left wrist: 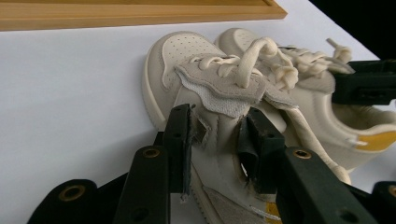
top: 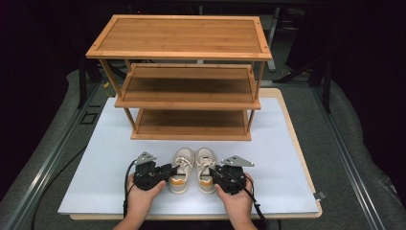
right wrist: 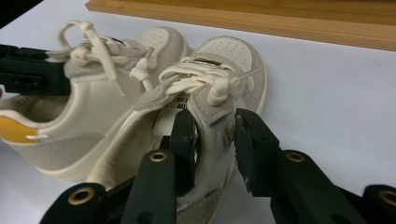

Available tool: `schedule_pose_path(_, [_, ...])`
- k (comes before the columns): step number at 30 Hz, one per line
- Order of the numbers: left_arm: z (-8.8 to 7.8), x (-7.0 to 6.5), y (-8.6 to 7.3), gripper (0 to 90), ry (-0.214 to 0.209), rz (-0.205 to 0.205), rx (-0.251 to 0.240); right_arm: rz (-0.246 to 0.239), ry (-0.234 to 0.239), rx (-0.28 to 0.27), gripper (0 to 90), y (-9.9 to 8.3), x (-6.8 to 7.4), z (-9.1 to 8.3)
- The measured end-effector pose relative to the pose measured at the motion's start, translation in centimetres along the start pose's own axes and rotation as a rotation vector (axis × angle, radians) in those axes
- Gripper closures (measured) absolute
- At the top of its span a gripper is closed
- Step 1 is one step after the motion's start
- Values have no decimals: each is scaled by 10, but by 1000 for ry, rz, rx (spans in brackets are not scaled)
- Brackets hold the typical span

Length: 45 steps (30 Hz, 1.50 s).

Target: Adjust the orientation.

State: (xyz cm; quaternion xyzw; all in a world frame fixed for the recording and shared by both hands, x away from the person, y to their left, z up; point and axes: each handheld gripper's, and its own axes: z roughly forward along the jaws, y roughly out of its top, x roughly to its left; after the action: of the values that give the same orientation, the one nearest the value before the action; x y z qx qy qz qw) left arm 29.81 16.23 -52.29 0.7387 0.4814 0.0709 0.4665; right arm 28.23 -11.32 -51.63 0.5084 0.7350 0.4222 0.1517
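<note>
I see my left hand-held gripper (top: 168,170) clamped on the left shoe (top: 181,168) collar and my right hand-held gripper (top: 214,171) clamped on the right shoe (top: 206,168) collar, the cream leather, rope-laced pair side by side on the white tabletop (top: 287,158), bamboo rack (top: 189,81) at 12 o'clock.

Cream shoes (top: 193,170) with yellow heels, white table (top: 287,158), brown wooden rack (top: 182,72).
</note>
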Motion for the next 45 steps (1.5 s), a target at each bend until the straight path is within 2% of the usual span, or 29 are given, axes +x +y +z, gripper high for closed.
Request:
schedule_pose_path(2, [2,-3,0,648,-2,4,-2,7,2,-7,683,0,2,1])
schedule_pose_path(5, [3,-4,0,642,-15,-10,-3,24,9,-10,679,-1,3,1])
schedule_pose_path(6, [3,-3,0,641,-16,-9,-4,18,20,-9,679,-1,4,1])
schedule_pose_path(8, [4,-3,0,642,-22,-16,-7,13,11,-6,679,-1,4,1])
schedule_pose_path(13, [10,-3,3,642,-19,-13,-17,17,7,-12,677,2,2,5])
schedule_pose_path(16, [12,-2,4,642,-25,-12,-17,38,12,-22,675,3,1,7])
schedule_pose_path(19, [12,-6,3,641,-6,-16,-27,58,22,-32,668,1,1,7])
schedule_pose_path(20, [12,-6,3,640,-3,-16,-29,55,4,-37,663,0,3,6])
schedule_pose_path(22, [11,-5,3,635,-9,-21,-28,50,13,-52,651,-2,3,6])
schedule_pose_path(28, [11,-3,-1,594,-19,-36,-49,104,42,-70,613,-5,-2,6])
schedule_pose_path(35, [18,-2,-10,522,-17,-89,-117,158,37,-102,568,-9,-3,13])
schedule_pose_path(38, [22,-2,-14,499,-20,-134,-138,190,36,-121,555,-12,-3,16])
schedule_pose_path(45, [23,-2,-19,476,-29,-168,-181,260,64,-146,532,-17,-6,19])
